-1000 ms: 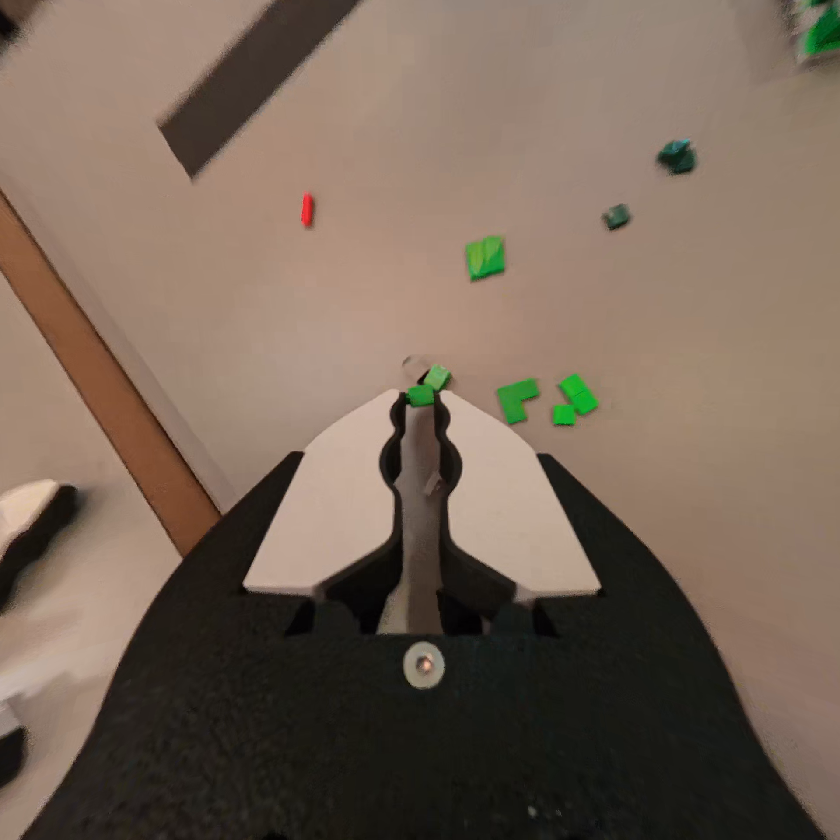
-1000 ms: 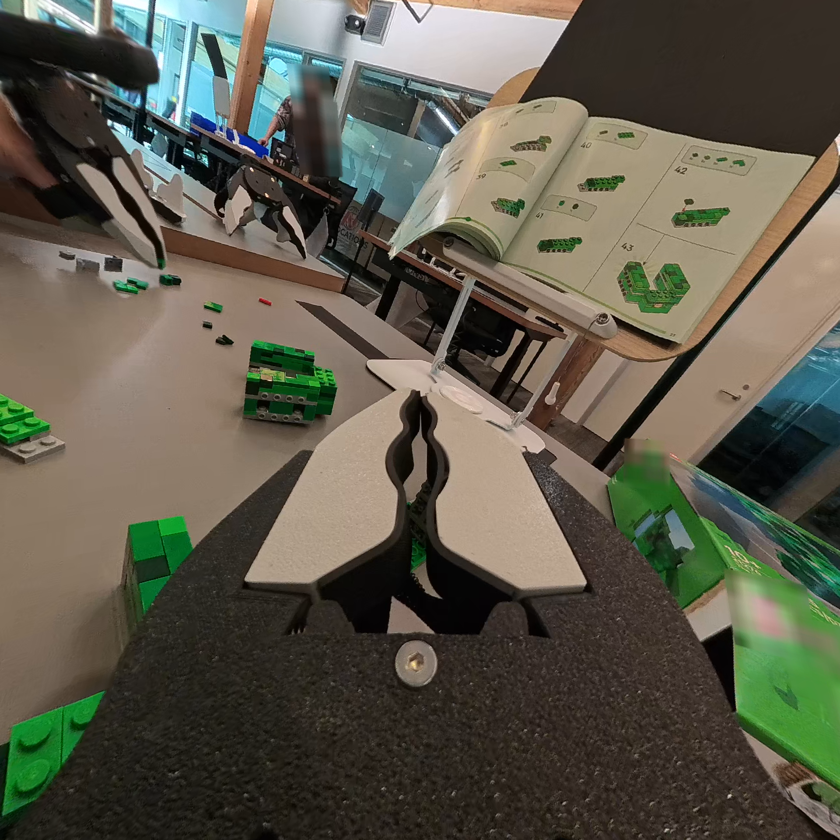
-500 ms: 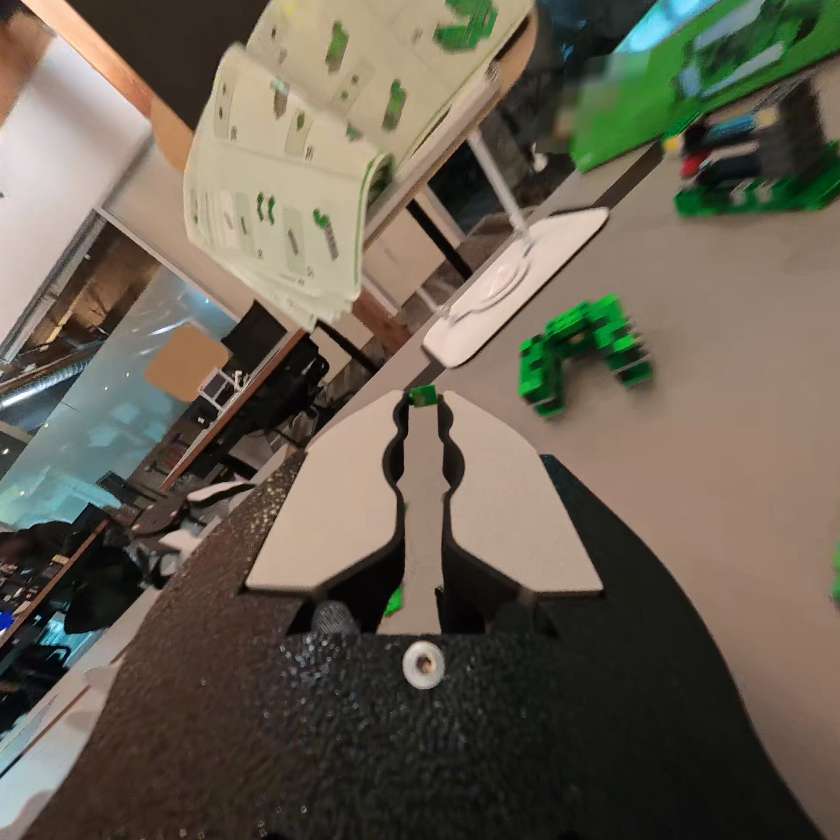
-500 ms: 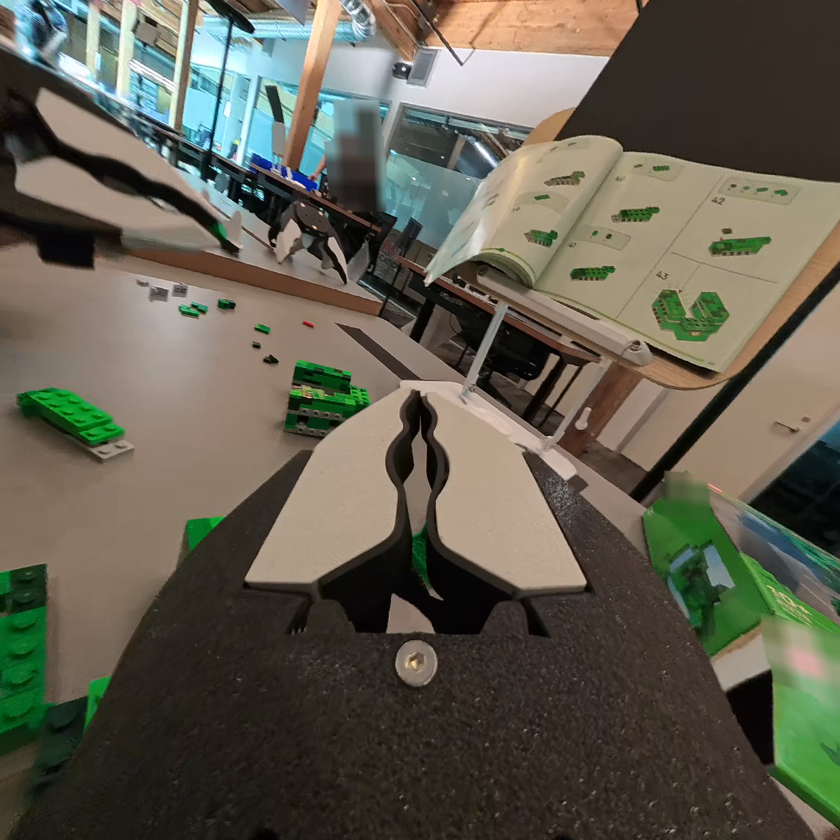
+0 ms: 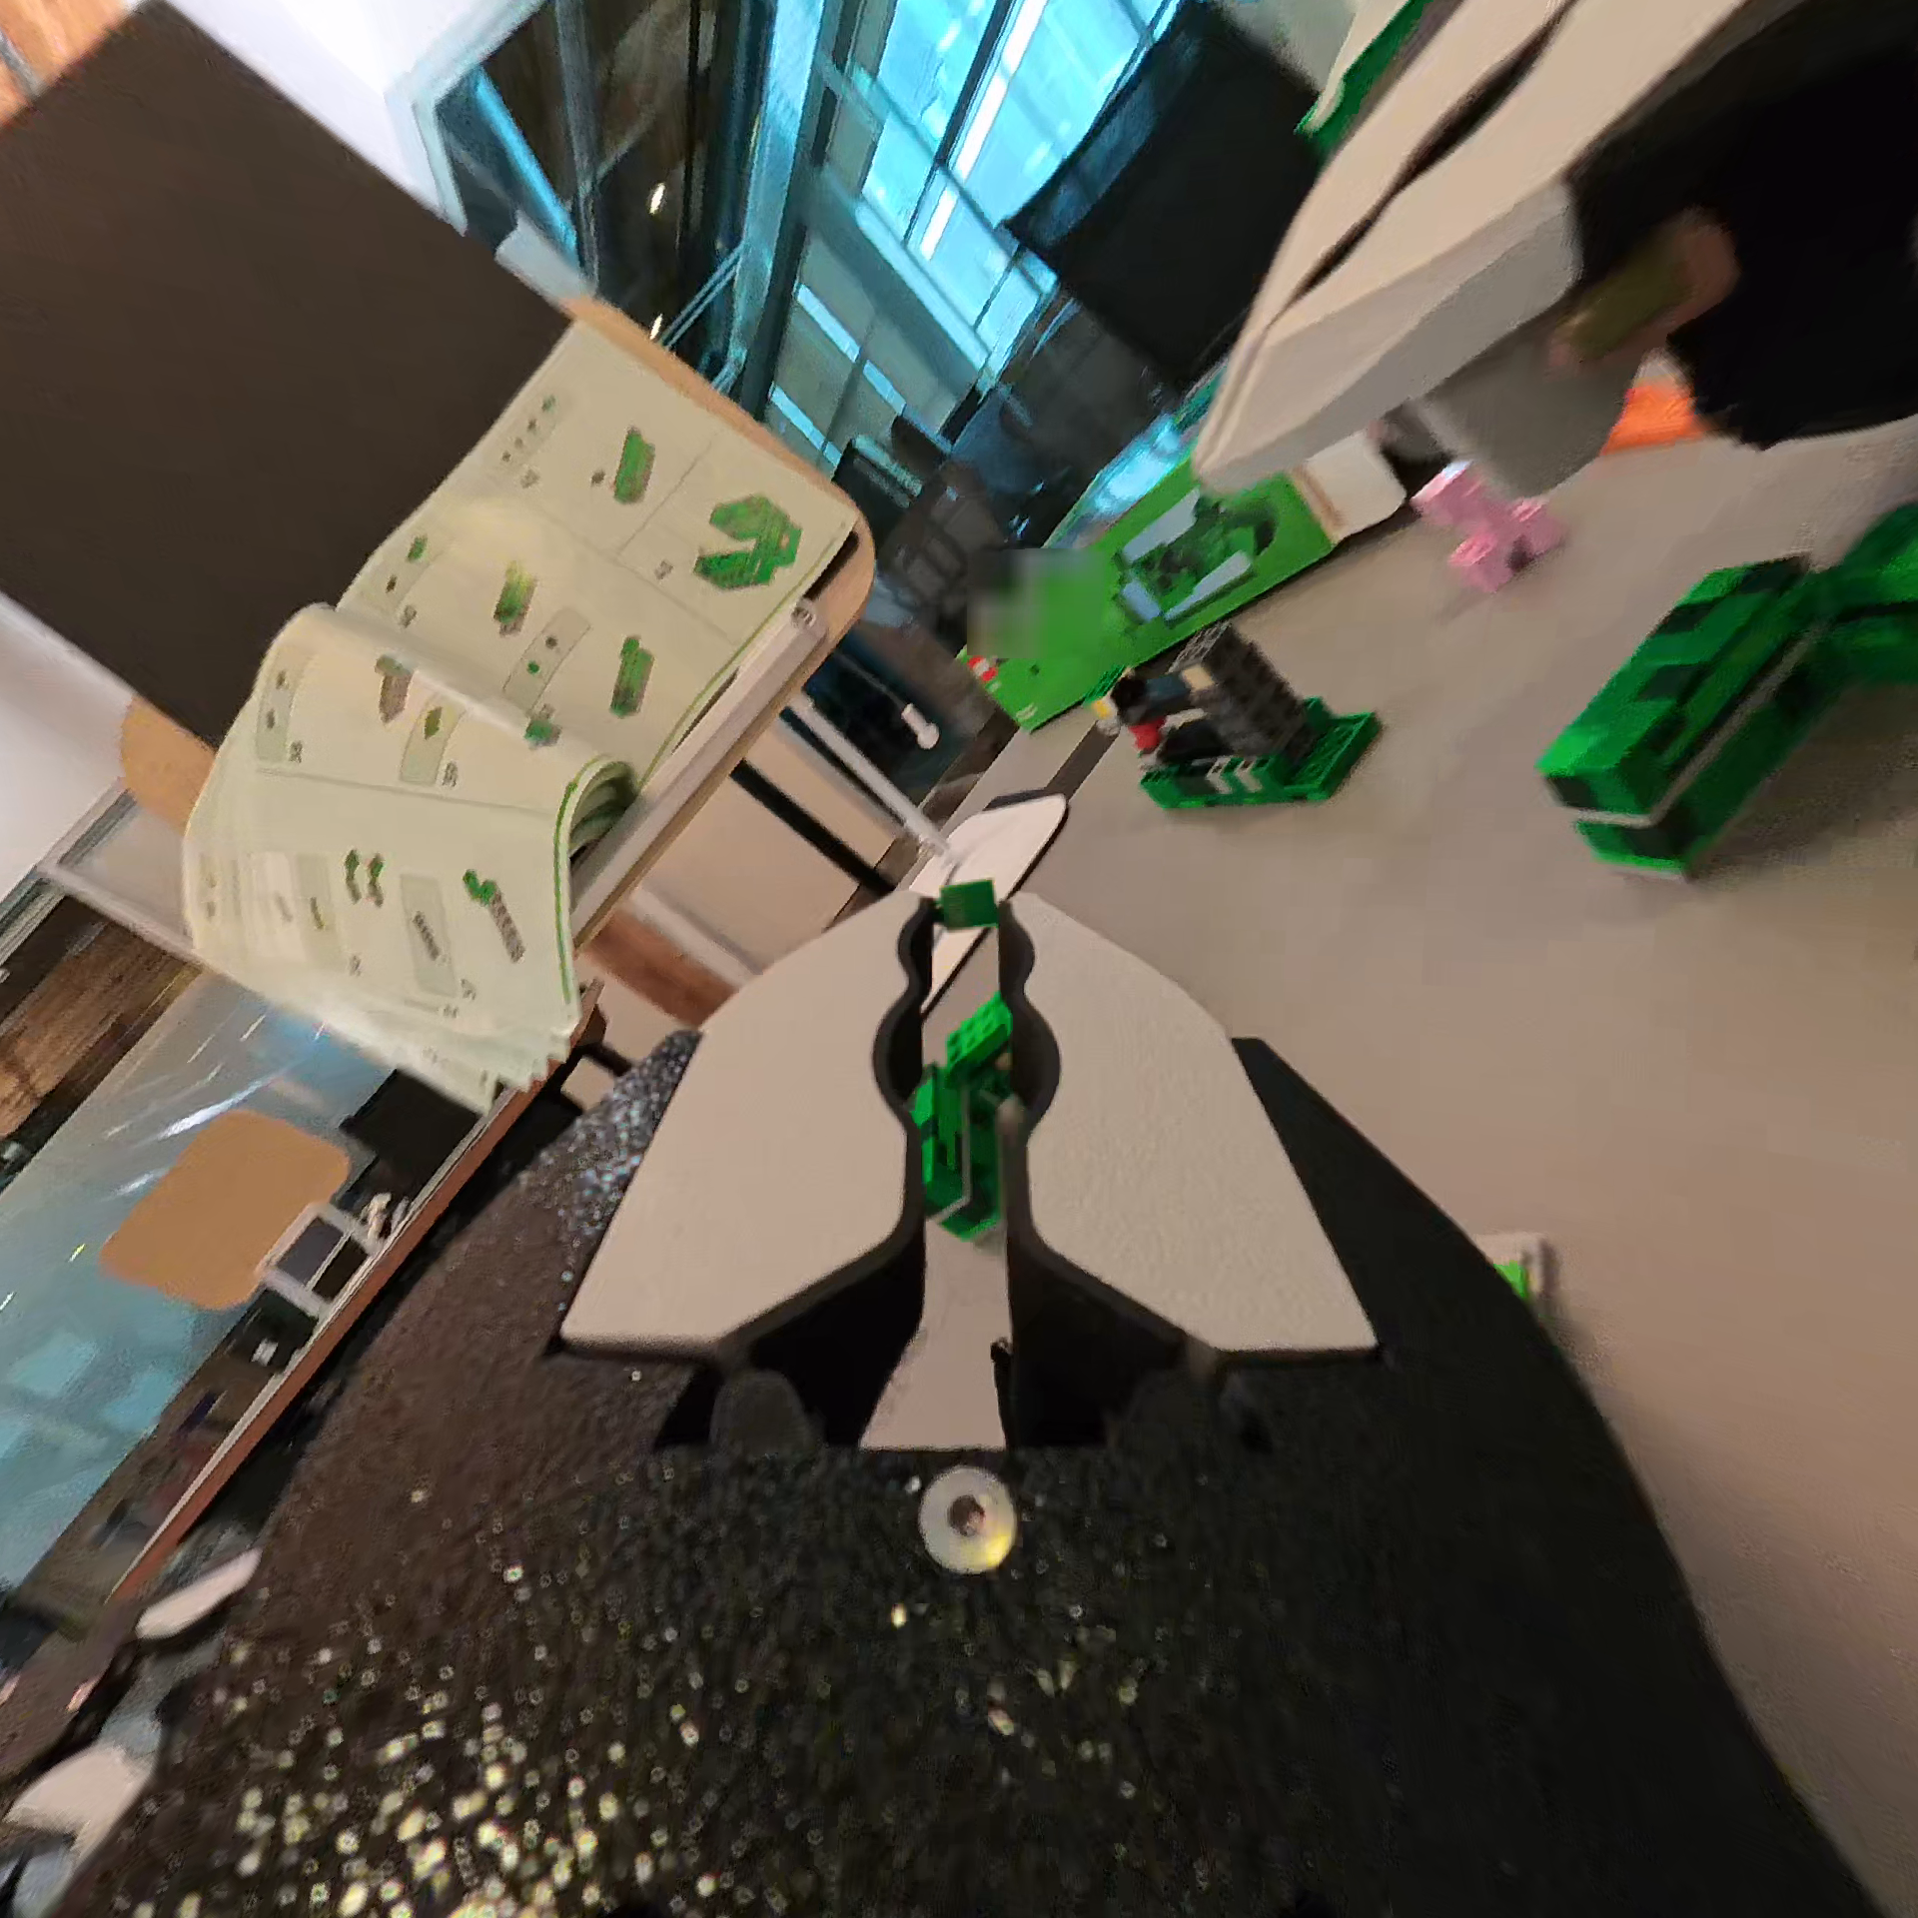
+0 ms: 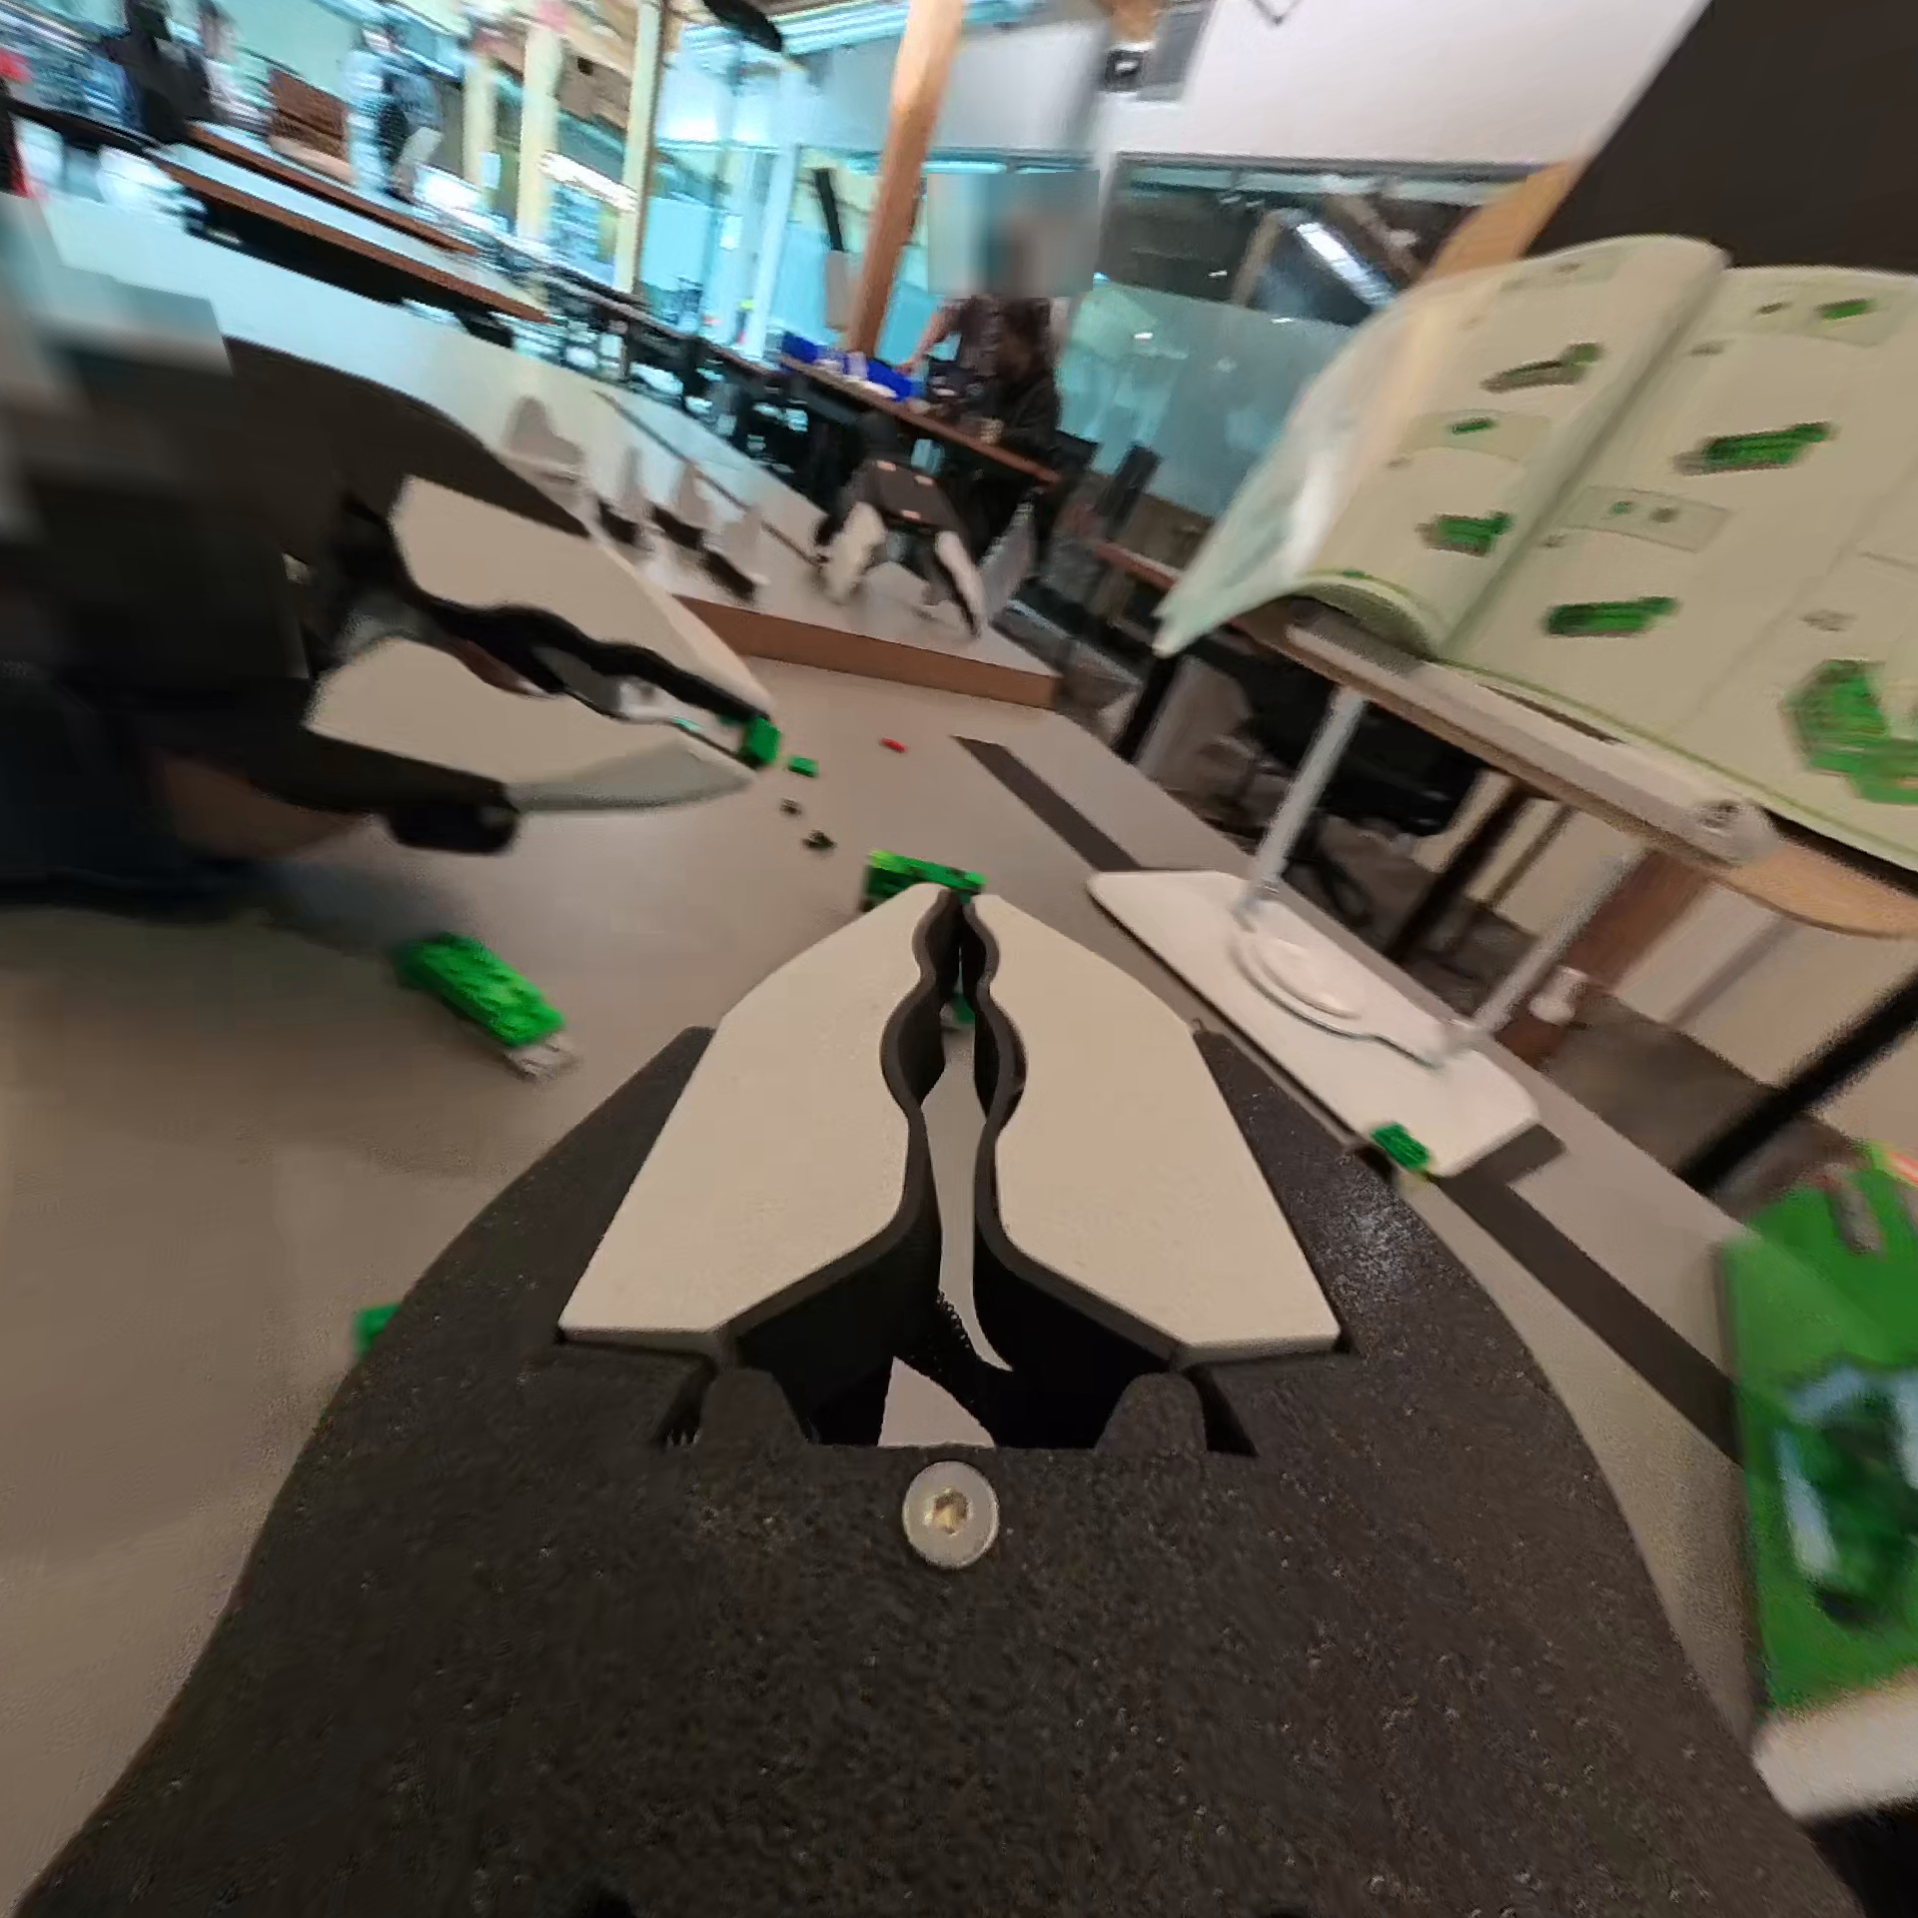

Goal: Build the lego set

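Note:
My left gripper (image 5: 967, 915) is shut on a small green piece (image 5: 965, 895) pinched at its tips and held in the air. It also shows in the right wrist view (image 6: 742, 742), at the left above the table, with the piece (image 6: 761, 739) at its tips. A small green build (image 5: 960, 1131) shows through the gap between its fingers. My right gripper (image 6: 960, 913) is shut with nothing visible between its fingers, and a green build (image 6: 919, 875) stands just beyond its tips. In the left wrist view the right gripper (image 5: 1401, 311) is blurred at the upper right.
An open instruction booklet (image 6: 1557, 498) rests on a stand with a white base (image 6: 1297, 996). A green plate assembly (image 6: 477, 986) and small loose pieces (image 6: 804, 768) lie on the grey table. Larger green builds (image 5: 1713, 716), a pink piece (image 5: 1495, 529) and a green box (image 6: 1827, 1453) are at the right. Left tips to right tips: about 9 centimetres.
My left gripper has lifted the small green piece off the table and swung up towards the booklet and the right gripper. My right gripper has shifted, still shut.

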Tool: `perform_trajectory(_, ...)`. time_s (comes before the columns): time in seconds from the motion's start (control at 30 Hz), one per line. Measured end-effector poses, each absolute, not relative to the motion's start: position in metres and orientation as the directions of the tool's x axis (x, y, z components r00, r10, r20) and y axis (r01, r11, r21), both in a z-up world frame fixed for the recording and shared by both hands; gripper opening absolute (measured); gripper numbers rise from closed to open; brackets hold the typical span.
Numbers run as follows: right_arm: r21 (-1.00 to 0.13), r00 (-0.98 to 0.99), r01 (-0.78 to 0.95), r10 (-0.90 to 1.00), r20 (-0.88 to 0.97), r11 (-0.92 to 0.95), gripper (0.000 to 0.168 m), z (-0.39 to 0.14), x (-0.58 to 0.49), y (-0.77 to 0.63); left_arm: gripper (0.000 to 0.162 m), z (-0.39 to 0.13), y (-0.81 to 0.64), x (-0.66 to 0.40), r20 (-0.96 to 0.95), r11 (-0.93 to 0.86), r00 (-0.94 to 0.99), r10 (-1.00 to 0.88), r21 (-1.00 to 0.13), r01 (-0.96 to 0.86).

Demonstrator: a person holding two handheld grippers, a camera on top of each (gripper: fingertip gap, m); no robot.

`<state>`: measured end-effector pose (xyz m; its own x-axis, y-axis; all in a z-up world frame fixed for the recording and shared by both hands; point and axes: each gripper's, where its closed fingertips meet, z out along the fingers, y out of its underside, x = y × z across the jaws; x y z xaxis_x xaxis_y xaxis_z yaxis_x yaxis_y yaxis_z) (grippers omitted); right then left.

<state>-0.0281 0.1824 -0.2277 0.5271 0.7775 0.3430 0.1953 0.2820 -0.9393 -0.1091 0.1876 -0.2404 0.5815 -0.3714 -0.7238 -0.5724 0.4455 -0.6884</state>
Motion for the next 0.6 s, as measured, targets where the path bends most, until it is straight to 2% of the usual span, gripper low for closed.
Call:
perform_trajectory(0.1, -0.975, 0.397, 0.163, 0.895, 0.202, 0.148, 0.000, -0.222, -0.050, 0.161, 0.011, -0.239, 0.179, -0.098, -0.746, 0.504, 0.539, -0.391, -0.663, -0.553)
perform_trajectory(0.23, -0.972, 0.267, 0.154, 0.955, -0.131, -0.176, 0.022, -0.228, -0.065, 0.145, 0.011, -0.241, 0.171, -0.087, -0.786, 0.552, 0.480, -0.391, -0.617, -0.561)
perform_trajectory(0.3, -0.948, 0.256, 0.180, 0.943, -0.211, -0.261, 0.022, -0.235, -0.067, 0.144, 0.011, -0.241, 0.168, -0.086, -0.808, 0.571, 0.457, -0.371, -0.587, -0.574)
perform_trajectory(0.6, -0.921, 0.305, 0.311, 0.943, -0.136, -0.233, 0.015, -0.254, -0.066, 0.148, 0.011, -0.250, 0.152, -0.067, -0.914, 0.653, 0.283, -0.291, -0.406, -0.640)
